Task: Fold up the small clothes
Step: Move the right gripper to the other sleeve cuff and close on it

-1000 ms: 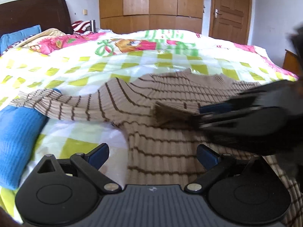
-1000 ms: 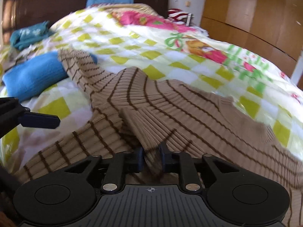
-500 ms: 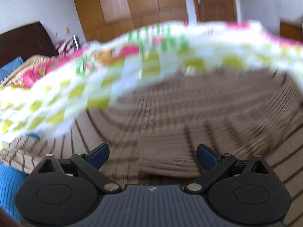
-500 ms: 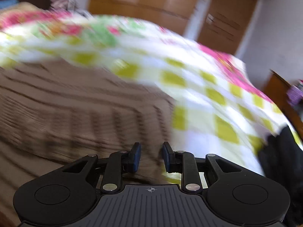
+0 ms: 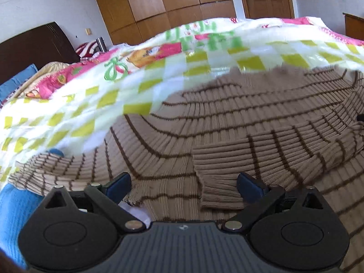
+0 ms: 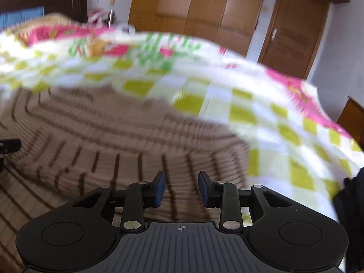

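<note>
A tan ribbed sweater with brown stripes lies spread on the checked bed cover. One sleeve is folded across its body, the cuff lying between my left fingers. My left gripper is wide open and empty, low over the sweater's lower part. In the right wrist view the sweater is blurred. My right gripper is partly open and empty, just above the sweater near its right edge.
The bed cover is white with yellow-green checks and pink prints. A blue folded cloth lies at the left. A dark headboard, wooden wardrobes and a door stand behind. A dark object is at the far right.
My right gripper has let go of the sleeve, opened, and swung right toward the sweater's right edge. The sleeve now lies folded across the body. My left gripper moved in closer over the sweater.
</note>
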Demonstrator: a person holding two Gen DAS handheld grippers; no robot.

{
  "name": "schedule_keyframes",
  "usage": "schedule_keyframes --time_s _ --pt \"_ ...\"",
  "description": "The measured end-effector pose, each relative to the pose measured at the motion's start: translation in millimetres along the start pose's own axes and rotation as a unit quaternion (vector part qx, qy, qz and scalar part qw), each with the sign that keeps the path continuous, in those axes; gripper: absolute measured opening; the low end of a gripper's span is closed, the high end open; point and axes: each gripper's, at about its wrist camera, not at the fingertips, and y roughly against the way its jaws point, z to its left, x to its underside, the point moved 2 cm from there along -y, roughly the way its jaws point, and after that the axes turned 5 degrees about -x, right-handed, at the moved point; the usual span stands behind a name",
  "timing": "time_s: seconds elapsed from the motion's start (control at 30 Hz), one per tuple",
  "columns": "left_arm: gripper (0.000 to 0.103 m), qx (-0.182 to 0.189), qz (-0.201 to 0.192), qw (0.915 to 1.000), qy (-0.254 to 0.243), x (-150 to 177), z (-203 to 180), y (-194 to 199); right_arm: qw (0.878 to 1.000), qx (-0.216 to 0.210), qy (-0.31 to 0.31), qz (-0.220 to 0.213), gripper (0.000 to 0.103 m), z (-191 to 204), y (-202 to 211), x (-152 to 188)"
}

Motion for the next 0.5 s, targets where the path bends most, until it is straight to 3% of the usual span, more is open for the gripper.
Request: schedule_keyframes --time_s 0.07,0.2,0.27,0.33,0.4,0.5 --pt "0.103 0.001 -0.005 0.9999 0.010 -1.6 4.7 5.5 1.000 0.006 0.005 0.027 0.031 3.1 -12.6 -1.6" --pt "0.103 -0.007 -0.041 0.9987 0.029 -2.8 15.1 20.4 1.000 -0.002 0.020 -0.015 0.031 18.0 12.5 -16.1" --pt "0.103 -0.025 -0.028 0.9993 0.005 -0.9 11.5 12.3 0.999 -0.023 0.034 -0.031 0.031 33.1 23.0 -16.8" --pt "0.103 -0.025 -0.007 0.9997 -0.002 2.5 11.1 0.5 0.998 -0.055 0.042 -0.013 0.032 49.2 17.6 -13.9" --pt "0.103 -0.014 -0.010 0.9997 0.016 1.7 19.4 6.5 0.996 -0.059 0.047 0.039 0.032 62.1 -1.7 -8.8" --pt "0.103 -0.023 -0.039 0.9985 0.030 5.1 37.2 25.0 0.997 -0.047 0.052 0.029 0.032 72.1 0.2 -19.2"
